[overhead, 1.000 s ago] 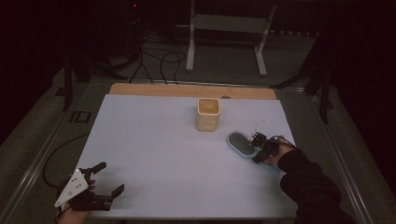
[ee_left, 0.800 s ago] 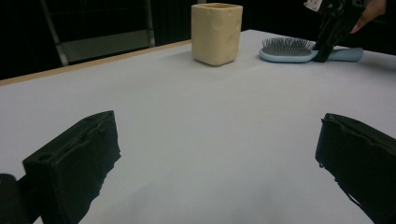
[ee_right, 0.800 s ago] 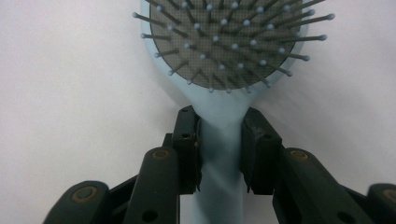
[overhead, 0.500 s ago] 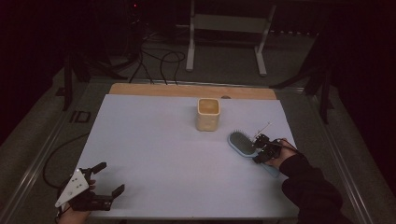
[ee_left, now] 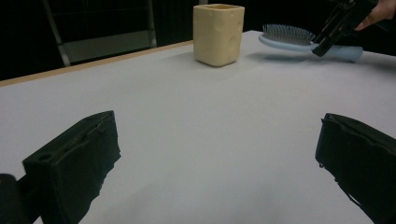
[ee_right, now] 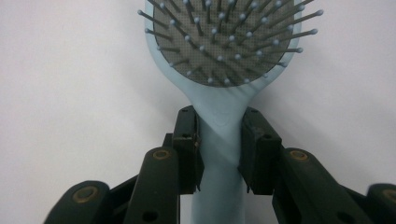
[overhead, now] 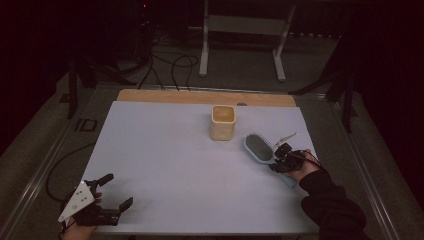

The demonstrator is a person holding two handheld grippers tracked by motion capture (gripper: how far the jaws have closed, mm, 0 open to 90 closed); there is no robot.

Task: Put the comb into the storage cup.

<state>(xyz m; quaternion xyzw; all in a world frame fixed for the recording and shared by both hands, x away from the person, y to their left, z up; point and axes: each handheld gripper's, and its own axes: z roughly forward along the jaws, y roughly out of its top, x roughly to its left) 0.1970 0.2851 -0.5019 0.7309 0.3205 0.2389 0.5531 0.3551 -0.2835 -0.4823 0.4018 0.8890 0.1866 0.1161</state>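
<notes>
While the white table (overhead: 165, 150) takes most of the high view, we note the cream cup (overhead: 222, 122) upright near its 12 o'clock edge. At about 4 o'clock from that cup, near it but apart, the light blue hairbrush (overhead: 261, 149) has its bristles up and its head toward 10 o'clock; in the left gripper view its head casts a shadow on the table below it. We see the right gripper (overhead: 281, 159) at the table's 3 o'clock side, both pads pressed on the brush neck just below the head, so it is grasping the hairbrush (ee_right: 224, 116). At the table's 7 o'clock corner, the left gripper (overhead: 116, 192) is released, jaws wide apart with bare table between them.
</notes>
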